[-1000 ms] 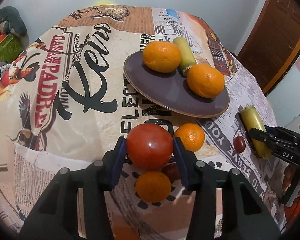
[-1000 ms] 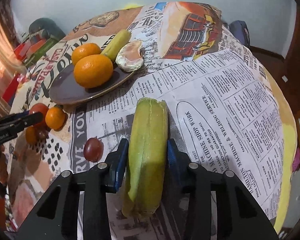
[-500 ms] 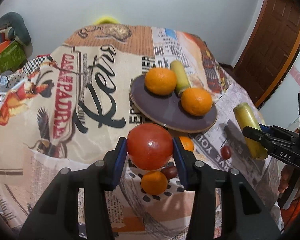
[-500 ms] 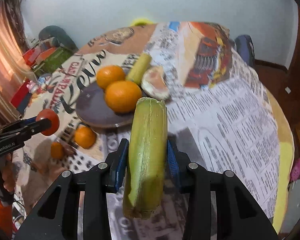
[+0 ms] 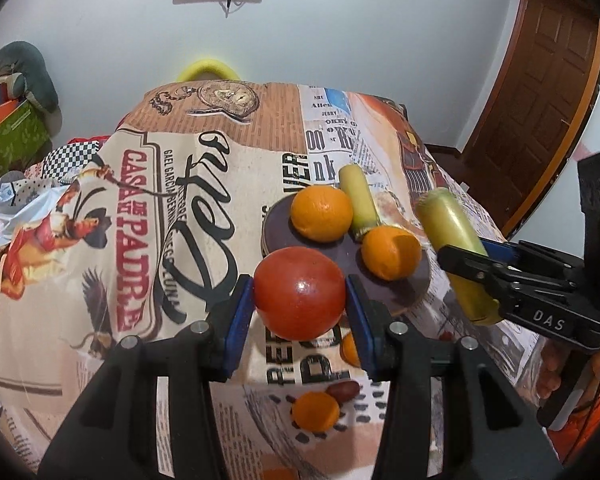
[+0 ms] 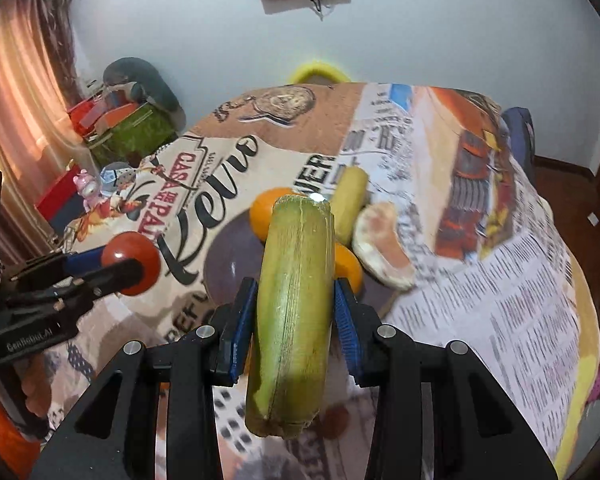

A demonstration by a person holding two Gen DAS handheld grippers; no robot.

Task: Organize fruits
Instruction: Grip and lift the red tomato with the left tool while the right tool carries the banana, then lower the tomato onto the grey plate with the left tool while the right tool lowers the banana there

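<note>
left tongs [image 5: 300, 300] clamp tomato [image 5: 299, 293], right tongs [image 6: 295, 312] clamp sugarcane pc [image 6: 292, 312].

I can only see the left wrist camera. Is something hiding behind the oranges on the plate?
Observer: Yes. The right camera shows a pale peeled fruit by the plate's far edge, next to the lying stalk.
Kid: Is the right tool holding its stalk tight?
Observer: Its own camera shows both pads of the right tool pressing the held stalk mid-length, with the cut end poking out below.
Kid: What else is in the room?
Observer: A pinkish curtain hangs on the left.
</note>
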